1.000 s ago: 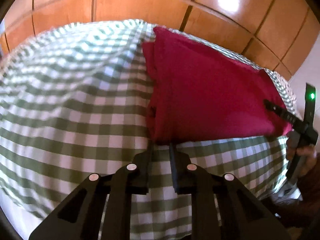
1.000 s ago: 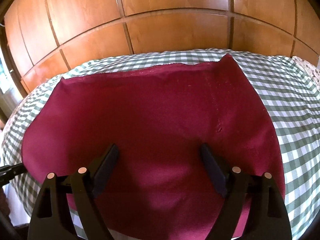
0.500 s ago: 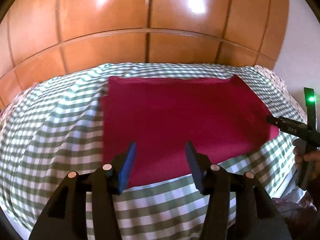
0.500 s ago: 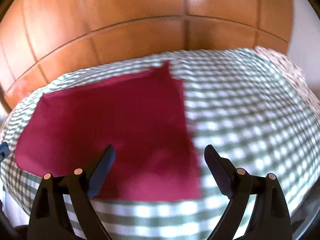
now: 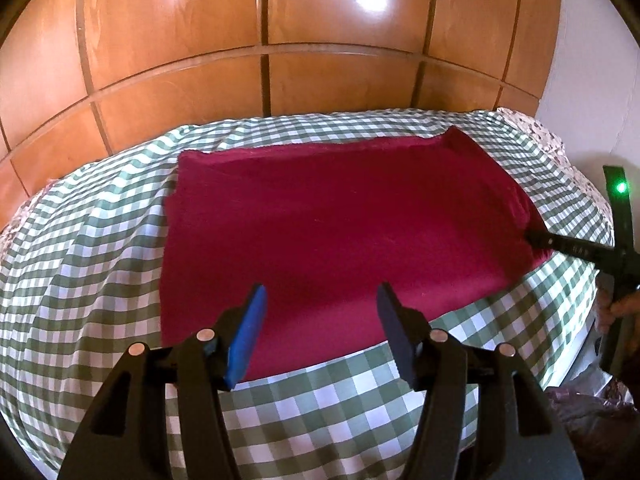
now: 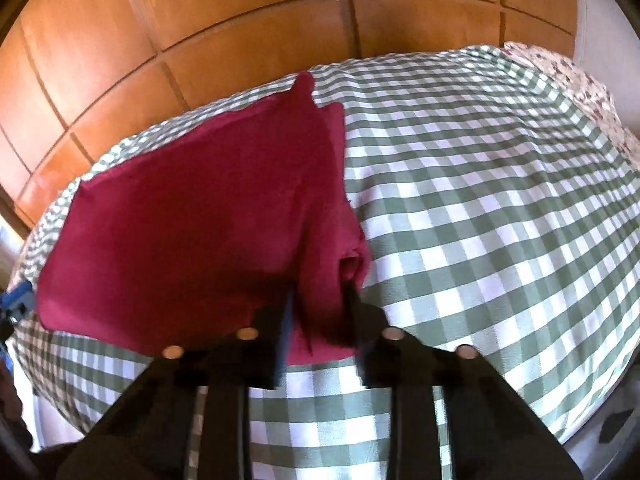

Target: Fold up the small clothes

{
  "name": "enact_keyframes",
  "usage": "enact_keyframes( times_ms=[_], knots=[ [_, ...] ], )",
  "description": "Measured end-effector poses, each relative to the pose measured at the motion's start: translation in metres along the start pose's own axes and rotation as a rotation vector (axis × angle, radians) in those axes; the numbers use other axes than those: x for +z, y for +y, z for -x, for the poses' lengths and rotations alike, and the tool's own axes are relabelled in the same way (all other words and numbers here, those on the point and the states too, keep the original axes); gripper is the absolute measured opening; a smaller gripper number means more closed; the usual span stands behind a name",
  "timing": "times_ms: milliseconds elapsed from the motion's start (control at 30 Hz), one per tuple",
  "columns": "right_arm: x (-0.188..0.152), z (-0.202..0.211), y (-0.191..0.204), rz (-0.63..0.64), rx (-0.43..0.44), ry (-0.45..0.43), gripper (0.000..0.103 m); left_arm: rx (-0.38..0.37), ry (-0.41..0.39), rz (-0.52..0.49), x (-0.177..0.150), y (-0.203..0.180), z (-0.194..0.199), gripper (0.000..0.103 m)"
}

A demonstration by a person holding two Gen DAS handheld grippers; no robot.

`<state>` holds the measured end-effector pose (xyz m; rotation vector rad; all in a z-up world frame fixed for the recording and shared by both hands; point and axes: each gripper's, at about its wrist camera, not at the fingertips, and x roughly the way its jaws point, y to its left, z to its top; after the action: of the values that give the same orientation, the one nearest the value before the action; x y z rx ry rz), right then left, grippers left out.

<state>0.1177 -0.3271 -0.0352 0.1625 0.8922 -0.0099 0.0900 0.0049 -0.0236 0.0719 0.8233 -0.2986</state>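
A dark red cloth (image 5: 340, 232) lies folded flat on the green checked bed cover (image 5: 100, 260). My left gripper (image 5: 320, 292) hovers above the cloth's near edge, its jaws opening with nothing pinched between them. In the right wrist view the red cloth (image 6: 192, 216) fills the left half, and my right gripper (image 6: 320, 292) is closing on its near right corner, which bunches up between the pads. The left wrist view shows the right gripper (image 5: 536, 238) biting that same corner, held by a hand (image 5: 616, 308). At the far left of the right wrist view is a blue pad of the left gripper (image 6: 16, 300).
Wooden panelling (image 5: 320, 20) rises behind the bed. A floral fabric (image 6: 580, 80) lies at the bed's far right corner. The checked cover (image 6: 480, 200) stretches to the right of the cloth. A dark bag (image 5: 592, 412) sits low beside the bed.
My left gripper opened, let go of the cloth's near left corner and pulled back and up. My right gripper moved to the cloth's right edge and closed on its near corner.
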Motion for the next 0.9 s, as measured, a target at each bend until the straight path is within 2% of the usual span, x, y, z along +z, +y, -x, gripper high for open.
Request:
enact_keyframes(
  times_ms=[133, 267, 400, 500, 533, 567, 633, 767, 900],
  knots=[
    [0.003, 0.005, -0.002, 0.018, -0.001, 0.0, 0.01, -0.013, 0.042, -0.008, -0.006, -0.001, -0.015, 0.057],
    [-0.003, -0.007, -0.007, 0.03, -0.045, 0.034, 0.01, -0.028, 0.145, 0.032, -0.026, 0.005, -0.042, 0.058],
    [-0.005, -0.008, -0.007, 0.033, -0.048, 0.032, 0.01, -0.009, 0.11, 0.007, -0.03, -0.001, -0.032, 0.057],
    [-0.001, -0.001, -0.005, 0.034, -0.034, 0.036, 0.01, -0.037, 0.056, 0.005, -0.023, -0.003, -0.018, 0.057],
    [0.0, 0.002, -0.006, 0.03, -0.027, 0.036, 0.019, -0.043, 0.037, 0.0, -0.02, -0.003, -0.014, 0.057],
    [0.003, 0.007, -0.006, 0.023, -0.018, 0.027, 0.037, -0.063, 0.015, -0.009, -0.016, -0.006, -0.01, 0.057],
    [0.01, 0.017, -0.006, 0.022, -0.024, -0.02, 0.052, -0.097, -0.003, -0.025, -0.012, -0.011, -0.008, 0.057],
    [0.041, 0.019, -0.004, 0.004, -0.009, -0.084, 0.052, -0.12, 0.01, -0.046, -0.004, -0.018, -0.018, 0.057],
    [0.078, -0.013, 0.007, 0.022, -0.046, -0.078, 0.052, -0.125, 0.027, -0.061, -0.002, -0.026, -0.025, 0.057]
  ],
)
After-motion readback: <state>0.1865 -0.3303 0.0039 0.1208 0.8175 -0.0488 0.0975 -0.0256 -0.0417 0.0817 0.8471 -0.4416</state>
